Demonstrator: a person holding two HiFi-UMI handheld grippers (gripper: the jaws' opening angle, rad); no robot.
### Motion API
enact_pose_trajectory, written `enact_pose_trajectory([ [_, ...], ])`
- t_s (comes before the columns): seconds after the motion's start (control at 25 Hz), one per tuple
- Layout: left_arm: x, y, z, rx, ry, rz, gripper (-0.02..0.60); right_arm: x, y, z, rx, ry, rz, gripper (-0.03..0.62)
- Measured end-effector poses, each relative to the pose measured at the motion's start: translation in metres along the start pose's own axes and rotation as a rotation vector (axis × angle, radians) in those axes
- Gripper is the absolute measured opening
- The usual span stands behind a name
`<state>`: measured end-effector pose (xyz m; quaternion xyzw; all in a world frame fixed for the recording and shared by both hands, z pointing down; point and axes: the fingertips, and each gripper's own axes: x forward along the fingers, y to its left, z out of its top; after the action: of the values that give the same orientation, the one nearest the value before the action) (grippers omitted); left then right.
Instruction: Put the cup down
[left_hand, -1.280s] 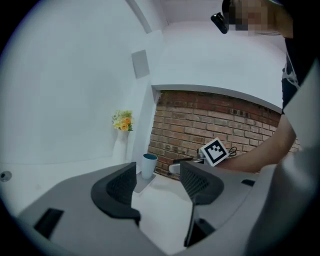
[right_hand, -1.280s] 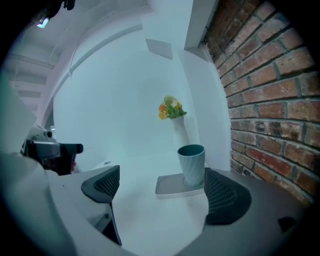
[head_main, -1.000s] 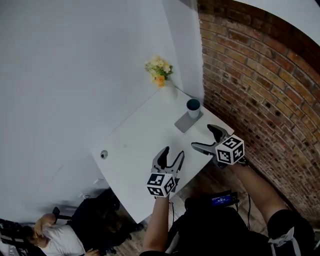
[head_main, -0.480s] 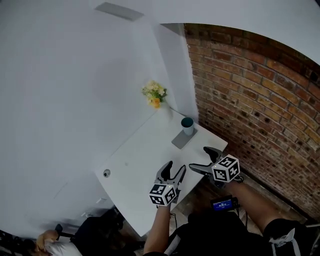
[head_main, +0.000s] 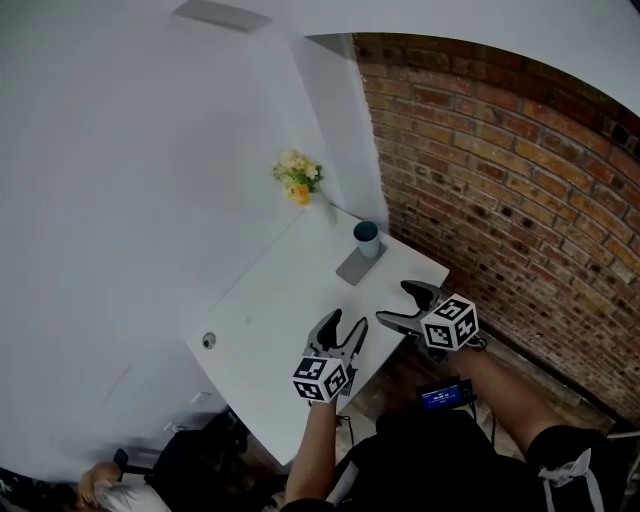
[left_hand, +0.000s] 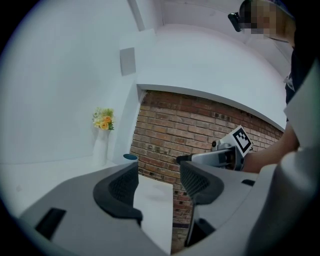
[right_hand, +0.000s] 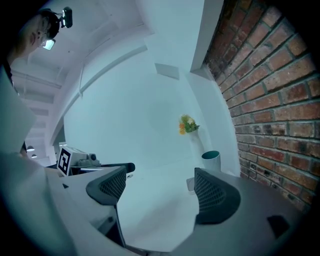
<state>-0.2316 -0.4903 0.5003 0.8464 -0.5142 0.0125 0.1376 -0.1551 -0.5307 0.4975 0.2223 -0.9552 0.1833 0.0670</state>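
A teal cup (head_main: 367, 238) stands upright on a grey mat (head_main: 355, 268) at the far right of the white table (head_main: 280, 300), and no gripper touches it. The cup (left_hand: 130, 157) also shows small in the left gripper view, and the cup (right_hand: 210, 159) stands beyond the jaws in the right gripper view. My left gripper (head_main: 345, 325) hovers over the table's near edge, open and empty. My right gripper (head_main: 397, 303) hangs by the near right corner. Its jaws are closing with nothing between them. Both grippers are well short of the cup.
A vase of yellow flowers (head_main: 295, 175) stands at the table's far corner against the white wall. A brick wall (head_main: 500, 200) runs along the right side. A small round fitting (head_main: 208, 340) sits near the table's left edge. A person (head_main: 100, 485) is low at the left.
The head camera has shifted, so the table sits a little lower and further left. Both grippers stay by the near edge. The right jaws look slightly closer together. The cup has not moved.
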Motion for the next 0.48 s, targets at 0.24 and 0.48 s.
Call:
enact_pose_trajectory([
  [0.24, -0.0016, 0.0021, -0.0008, -0.007, 0.000, -0.003, 0.268, 0.0008, 0.0000, -0.0021, 0.008, -0.004, 0.002, 0.415],
  [0.48, 0.0005, -0.0006, 0.0025, -0.007, -0.009, -0.021, 0.268, 0.0019, -0.0065, 0.0001, 0.031, -0.004, 0.005, 0.349],
])
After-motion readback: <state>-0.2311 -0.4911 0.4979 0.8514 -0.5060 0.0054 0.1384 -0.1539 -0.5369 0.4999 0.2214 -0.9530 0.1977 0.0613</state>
